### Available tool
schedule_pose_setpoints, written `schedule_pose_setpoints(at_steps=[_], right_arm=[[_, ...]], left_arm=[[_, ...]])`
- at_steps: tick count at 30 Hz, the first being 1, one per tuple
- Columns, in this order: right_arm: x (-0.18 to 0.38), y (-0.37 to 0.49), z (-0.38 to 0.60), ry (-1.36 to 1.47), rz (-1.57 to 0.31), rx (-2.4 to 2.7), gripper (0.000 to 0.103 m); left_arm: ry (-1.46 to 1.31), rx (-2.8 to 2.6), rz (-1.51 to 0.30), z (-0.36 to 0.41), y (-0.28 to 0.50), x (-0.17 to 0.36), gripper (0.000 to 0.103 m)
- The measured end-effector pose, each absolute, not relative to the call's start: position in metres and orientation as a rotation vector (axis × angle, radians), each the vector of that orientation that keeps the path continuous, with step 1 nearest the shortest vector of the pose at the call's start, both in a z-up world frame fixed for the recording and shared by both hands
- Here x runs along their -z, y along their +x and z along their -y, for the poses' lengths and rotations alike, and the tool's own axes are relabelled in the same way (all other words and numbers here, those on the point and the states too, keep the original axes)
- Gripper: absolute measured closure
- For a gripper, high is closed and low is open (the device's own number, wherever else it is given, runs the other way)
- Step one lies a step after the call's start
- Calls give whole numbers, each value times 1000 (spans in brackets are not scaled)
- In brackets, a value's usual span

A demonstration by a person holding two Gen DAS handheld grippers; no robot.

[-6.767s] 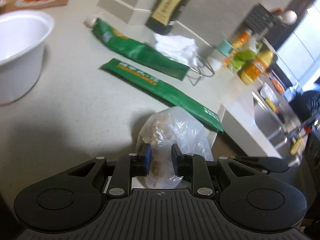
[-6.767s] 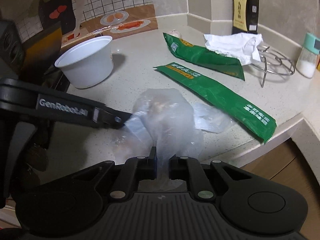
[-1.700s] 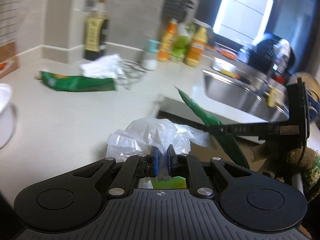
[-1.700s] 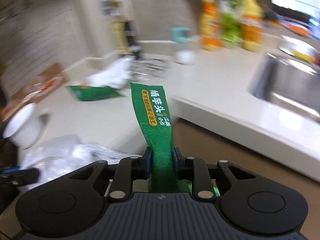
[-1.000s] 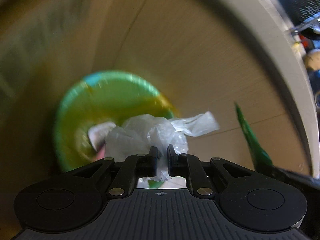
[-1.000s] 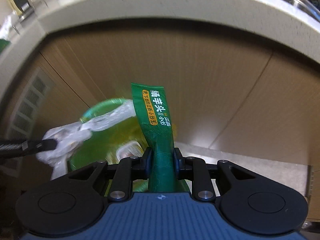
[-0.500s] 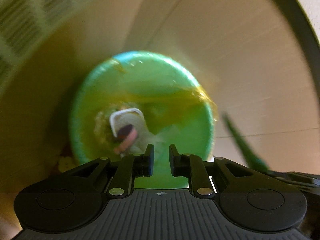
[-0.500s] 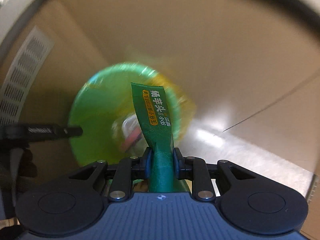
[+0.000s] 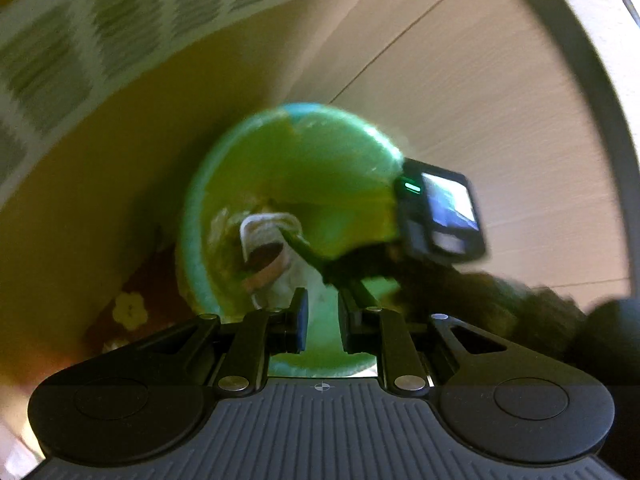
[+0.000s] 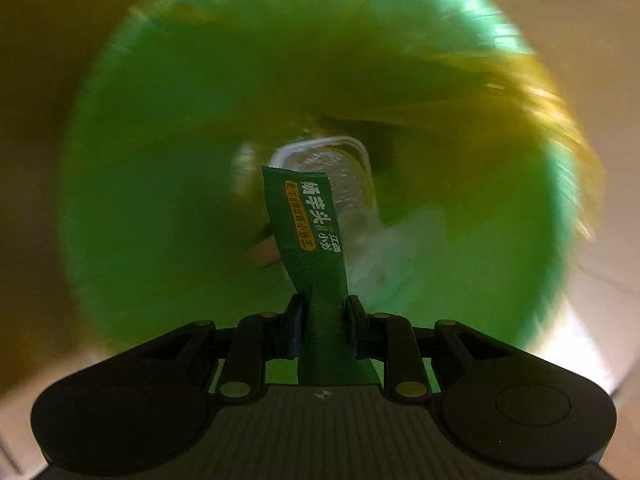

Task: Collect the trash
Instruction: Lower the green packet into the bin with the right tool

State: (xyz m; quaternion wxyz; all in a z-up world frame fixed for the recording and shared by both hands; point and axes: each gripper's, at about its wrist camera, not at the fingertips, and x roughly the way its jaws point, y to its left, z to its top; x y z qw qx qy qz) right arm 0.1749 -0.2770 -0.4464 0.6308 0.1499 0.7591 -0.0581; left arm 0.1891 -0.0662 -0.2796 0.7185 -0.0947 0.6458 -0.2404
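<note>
- The green wrapper (image 10: 316,236) stands up between the closed jaws of the right gripper (image 10: 323,312), pinched low down with its printed end pointing into the mouth of the green bin (image 10: 160,160). It is held, not yet let go.
- The bin fills almost the whole right wrist view, so the wrapper hangs right over the opening, its tip above a clear plastic tray (image 10: 340,168) that lies at the bottom among pale, blurred rubbish.
- From the left wrist view, the right gripper (image 9: 332,268) reaches in over the bin's far rim (image 9: 304,114), the dark strip of wrapper (image 9: 296,240) trailing down into it.
- The left gripper (image 9: 322,320) sits over the bin's near side with its jaws parted and nothing between them; they have just been opening, and only green bin wall shows through the gap.
- Step in hand, as I read it: dropping the wrapper into the bin. The left side's drop looks finished; the right side's is one release away.
- Next move calls for the right jaws to part while the wrapper is over the opening, so it falls inside and not across the rim.
- The wrapper is long and light, so it may cling to a pad or catch on the edge; a small shake or a lower release would help.
- Both views are motion-blurred, so the finer contents of the bin I cannot tell.
</note>
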Motion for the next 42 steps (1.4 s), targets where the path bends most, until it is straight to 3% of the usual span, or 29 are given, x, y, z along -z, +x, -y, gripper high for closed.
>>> schedule_pose_setpoints(at_steps=[5, 10, 14, 16, 17, 26, 30, 34, 37, 38, 39, 42], right_arm=[[517, 203, 262, 190, -1810, 144, 82], [553, 213, 260, 192, -1804, 145, 81], [534, 206, 265, 246, -1772, 126, 69], [512, 199, 271, 299, -1745, 106, 53], [498, 193, 275, 340, -1730, 96, 50], [396, 136, 302, 556, -1605, 180, 43], [415, 131, 291, 529, -1591, 184, 43], [487, 149, 275, 447, -1662, 200, 43], [530, 161, 257, 297, -1732, 201, 48], [545, 163, 253, 249, -1779, 208, 55], [553, 165, 251, 210, -1805, 212, 76], [538, 164, 249, 149, -1807, 181, 88]], left_arm=[[-213, 508, -1464, 58, 179, 304, 85], [-180, 496, -1488, 51, 178, 313, 85], [-166, 515, -1467, 52, 183, 298, 85], [-157, 534, -1455, 57, 185, 290, 85], [-154, 544, -1452, 59, 186, 286, 85], [-90, 630, -1444, 70, 182, 262, 85], [-47, 647, -1421, 69, 175, 266, 85], [-11, 671, -1388, 66, 166, 273, 85], [-19, 649, -1398, 59, 162, 283, 85], [-23, 642, -1410, 58, 161, 286, 85], [-27, 636, -1424, 56, 160, 289, 85], [-62, 647, -1441, 57, 162, 291, 85]])
